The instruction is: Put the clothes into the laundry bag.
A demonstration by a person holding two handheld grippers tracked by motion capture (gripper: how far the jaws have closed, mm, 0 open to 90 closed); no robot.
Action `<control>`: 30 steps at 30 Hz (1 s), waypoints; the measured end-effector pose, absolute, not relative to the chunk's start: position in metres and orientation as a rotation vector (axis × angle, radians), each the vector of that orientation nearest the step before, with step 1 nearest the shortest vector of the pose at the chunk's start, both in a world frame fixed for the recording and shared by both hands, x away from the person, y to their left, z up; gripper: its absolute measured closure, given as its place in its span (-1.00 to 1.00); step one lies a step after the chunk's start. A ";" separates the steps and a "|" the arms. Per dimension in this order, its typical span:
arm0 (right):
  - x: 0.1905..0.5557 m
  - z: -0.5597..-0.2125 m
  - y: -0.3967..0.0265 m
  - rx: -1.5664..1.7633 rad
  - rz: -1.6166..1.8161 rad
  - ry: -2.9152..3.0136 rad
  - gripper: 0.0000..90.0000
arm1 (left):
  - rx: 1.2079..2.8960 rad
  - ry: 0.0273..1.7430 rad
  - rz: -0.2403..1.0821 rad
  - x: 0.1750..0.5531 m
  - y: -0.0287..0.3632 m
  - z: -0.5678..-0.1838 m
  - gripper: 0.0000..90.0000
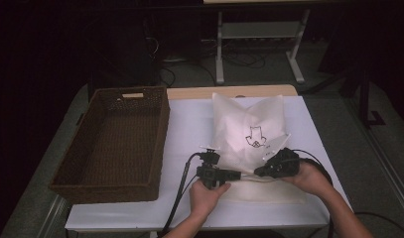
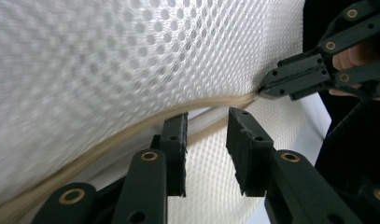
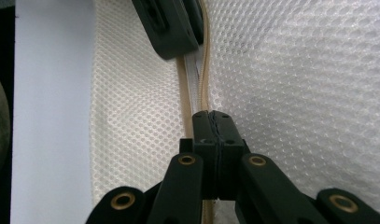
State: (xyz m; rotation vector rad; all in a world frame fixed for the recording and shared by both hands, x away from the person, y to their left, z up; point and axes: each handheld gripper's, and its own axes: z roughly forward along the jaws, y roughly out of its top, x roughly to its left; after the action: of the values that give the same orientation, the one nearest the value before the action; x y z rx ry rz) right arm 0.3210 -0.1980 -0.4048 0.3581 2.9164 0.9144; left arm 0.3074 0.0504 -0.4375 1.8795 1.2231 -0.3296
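White mesh bag [image 1: 249, 134] lies on the counter [image 1: 189, 124], right of the wicker basket [image 1: 115, 141]. Its tan zipper seam [image 3: 204, 70] runs along the near edge, from one gripper to the other. Right gripper [image 3: 216, 122]: fingers pinched tight on the seam at its right end. Left gripper [image 2: 206, 135]: fingers parted, seam just ahead between them, not pressed. Judgement: next pull runs along the seam line.

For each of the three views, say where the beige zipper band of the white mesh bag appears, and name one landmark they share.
High view: beige zipper band runs between the two grippers, low centre.
Left gripper view: it curves from bottom left to right of centre.
Right gripper view: it runs vertically down the centre.
Shared landmark: white mesh bag.
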 end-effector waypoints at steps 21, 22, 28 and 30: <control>0.327 -0.378 -0.214 0.565 1.168 2.784 0.33 | 1.909 1.137 -0.096 0.302 0.099 -0.395 0.22; 0.327 -0.377 -0.214 0.576 1.170 2.784 0.31 | 1.906 1.136 -0.087 0.302 0.101 -0.395 0.19; 0.328 -0.374 -0.220 0.639 1.207 2.743 0.09 | 1.934 1.133 -0.051 0.301 0.106 -0.397 0.06; 0.328 -0.374 -0.221 0.650 1.203 2.738 0.01 | 1.941 1.125 -0.037 0.300 0.106 -0.397 0.03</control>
State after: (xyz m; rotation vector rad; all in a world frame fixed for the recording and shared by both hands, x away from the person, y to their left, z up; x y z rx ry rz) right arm 0.3282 -0.2209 -0.3741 0.6497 2.7380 1.2030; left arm 0.2996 0.1060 -0.3970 1.9407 1.1252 -0.0366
